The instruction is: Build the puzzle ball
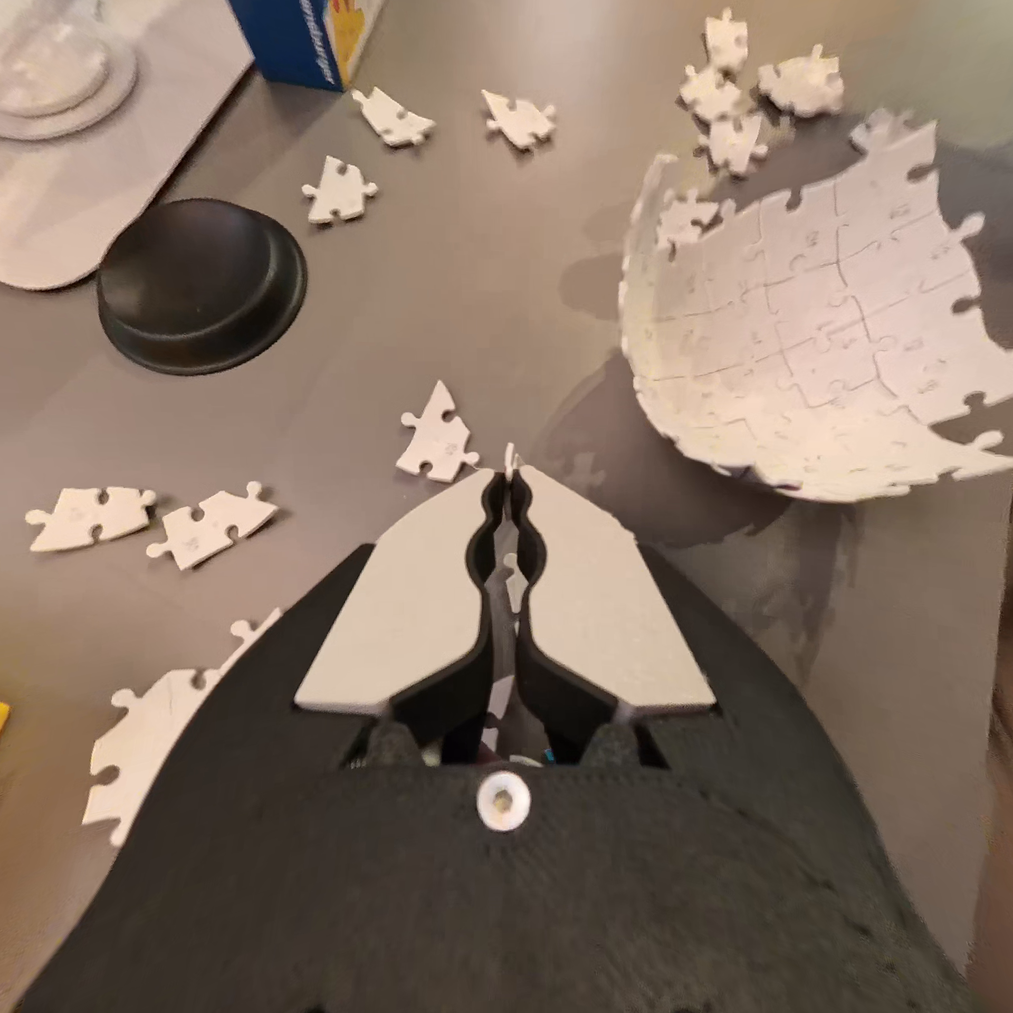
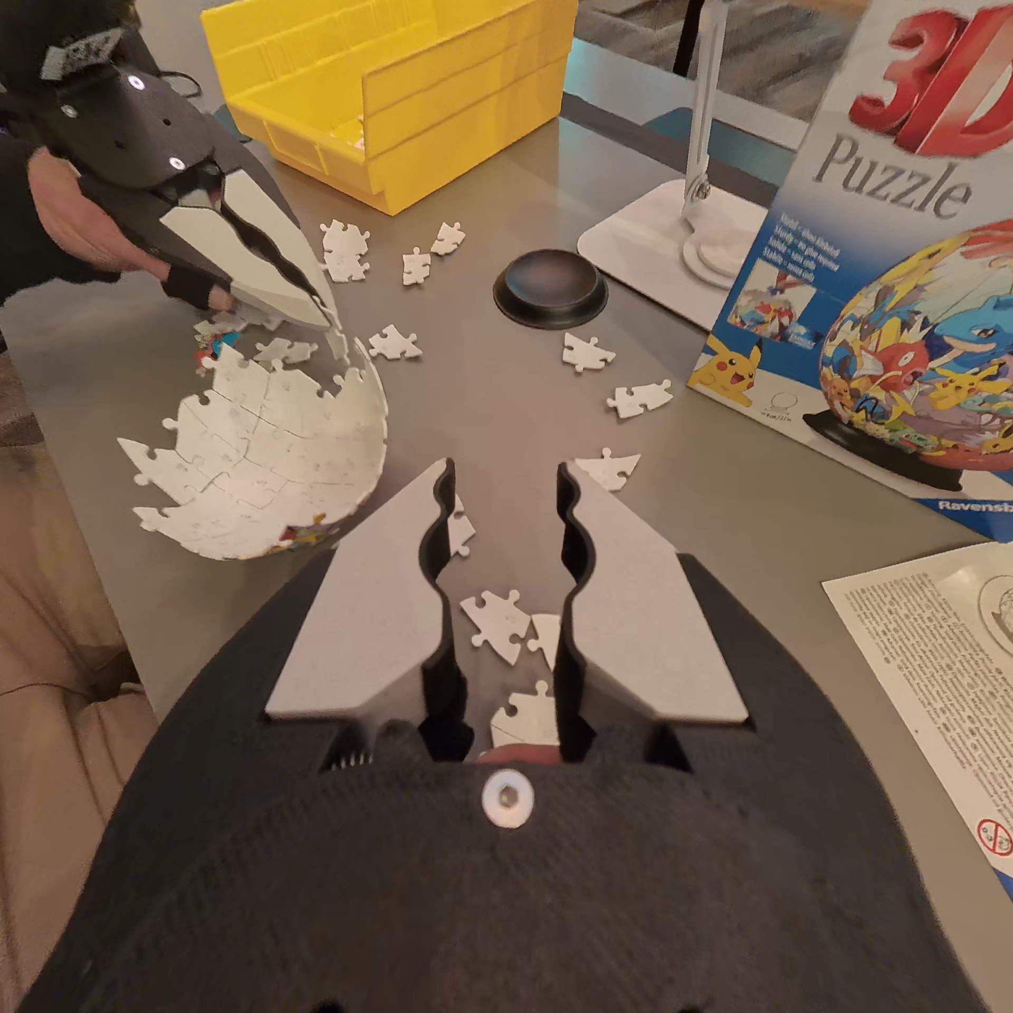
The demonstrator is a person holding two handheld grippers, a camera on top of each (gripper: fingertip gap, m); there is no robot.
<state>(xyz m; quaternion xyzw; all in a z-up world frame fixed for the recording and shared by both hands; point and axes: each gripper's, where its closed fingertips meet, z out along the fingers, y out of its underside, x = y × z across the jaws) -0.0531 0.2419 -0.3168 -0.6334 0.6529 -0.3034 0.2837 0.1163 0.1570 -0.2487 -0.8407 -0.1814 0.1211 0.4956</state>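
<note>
The half-built puzzle ball [image 1: 822, 340] is a white curved shell lying open on the grey table [image 1: 466, 263]. It also shows in the right wrist view [image 2: 263, 449]. My left gripper [image 1: 510, 477] is shut on a white puzzle piece [image 1: 511, 457], held edge-on to the left of the shell. In the right wrist view the left gripper [image 2: 329, 323] holds the piece [image 2: 342, 345] by the shell's upper rim; I cannot tell if they touch. My right gripper [image 2: 505, 477] is open and empty above loose pieces [image 2: 496, 619]. A black round stand [image 2: 550, 296] sits mid-table.
Several loose white pieces [image 1: 436, 438] lie scattered around. A yellow bin [image 2: 394, 93] stands at the back, the puzzle box [image 2: 877, 274] at the right, and an instruction sheet [image 2: 932, 685] at the front right. A white base with a metal post [image 2: 658, 241] stands behind the stand.
</note>
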